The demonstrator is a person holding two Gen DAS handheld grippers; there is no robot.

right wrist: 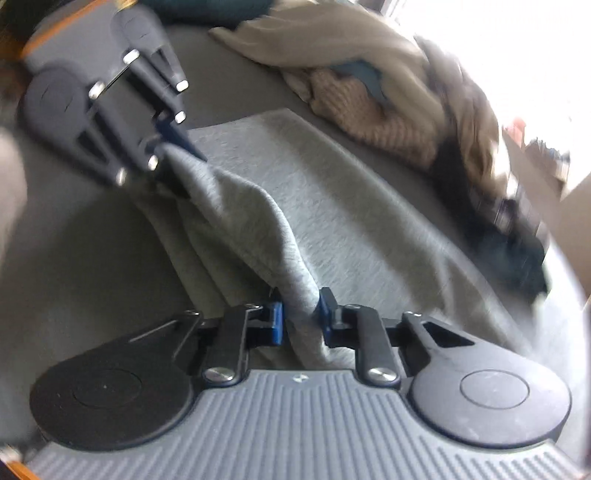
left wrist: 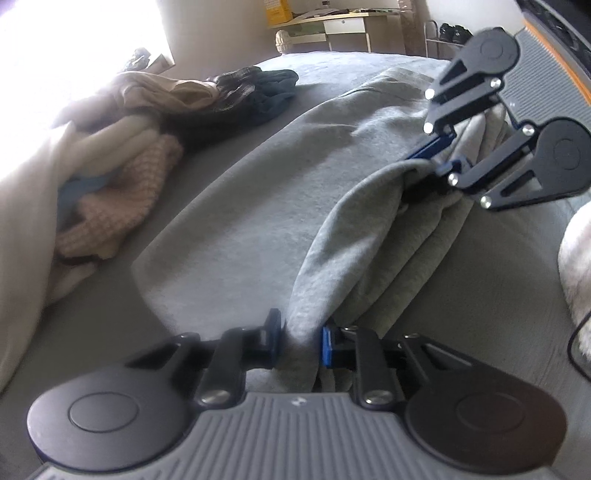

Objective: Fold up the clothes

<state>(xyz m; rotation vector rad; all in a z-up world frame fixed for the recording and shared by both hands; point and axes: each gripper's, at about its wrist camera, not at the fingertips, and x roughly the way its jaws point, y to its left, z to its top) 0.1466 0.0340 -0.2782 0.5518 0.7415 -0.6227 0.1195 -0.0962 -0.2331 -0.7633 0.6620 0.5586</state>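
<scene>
A light grey sweatshirt-like garment [left wrist: 332, 155] lies spread on the darker grey bed cover [left wrist: 184, 206]; its near edge is lifted into a ridge between the two grippers. In the left wrist view my left gripper [left wrist: 300, 338] is shut on a bunched fold of that edge. My right gripper [left wrist: 432, 162] at the upper right pinches the other end of the ridge. In the blurred right wrist view the right gripper [right wrist: 301, 314] has grey fabric [right wrist: 332, 206] pressed between its blue pads. The left gripper [right wrist: 173, 155] holds the far end at the upper left.
A heap of beige, pink knitted and cream clothes [left wrist: 122, 177] lies left of the garment, with dark plaid and teal pieces [left wrist: 255, 92] behind it. A white furry thing [left wrist: 576, 266] and a black cable sit at the right edge. A desk [left wrist: 332, 26] stands beyond the bed.
</scene>
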